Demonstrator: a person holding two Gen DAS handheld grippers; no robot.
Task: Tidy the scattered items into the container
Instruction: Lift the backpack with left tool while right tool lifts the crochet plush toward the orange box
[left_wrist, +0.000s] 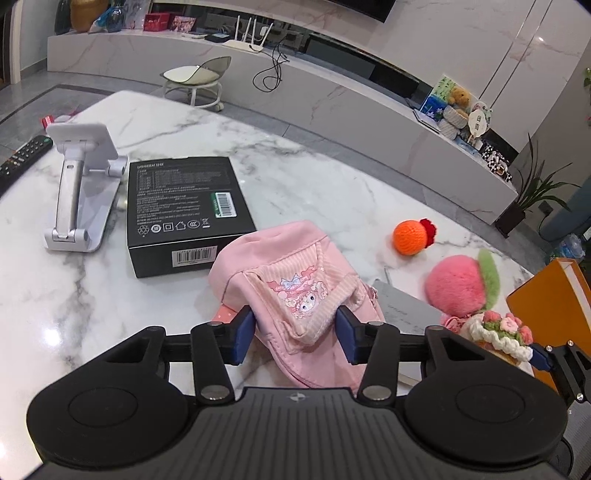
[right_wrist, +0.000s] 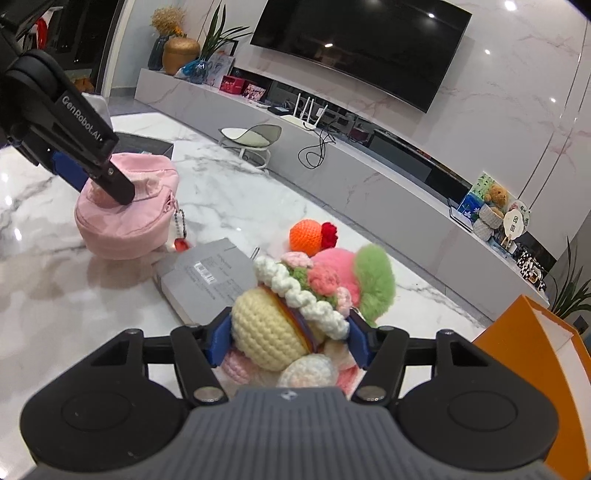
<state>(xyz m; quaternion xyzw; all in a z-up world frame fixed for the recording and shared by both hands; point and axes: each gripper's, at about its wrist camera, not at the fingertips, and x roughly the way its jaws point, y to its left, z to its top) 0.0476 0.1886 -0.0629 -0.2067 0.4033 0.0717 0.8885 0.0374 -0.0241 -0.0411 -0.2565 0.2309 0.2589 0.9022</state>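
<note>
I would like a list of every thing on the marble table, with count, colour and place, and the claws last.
pink bag: 1, pink with cartoon print, table centre, between the left claw's fingers
black box: 1, black, left of the bag
phone stand: 1, white, left of the black box
remote control: 1, black, far left table edge
grey box: 1, grey, flat, right of the bag
orange ball: 1, orange with red tuft, beyond the grey box
plush peach: 1, pink and green, right side
crochet toy: 1, cream and multicolour, in the right claw
orange container: 1, orange, far right
left claw: 1, black with blue pads
right claw: 1, black with blue pads
</note>
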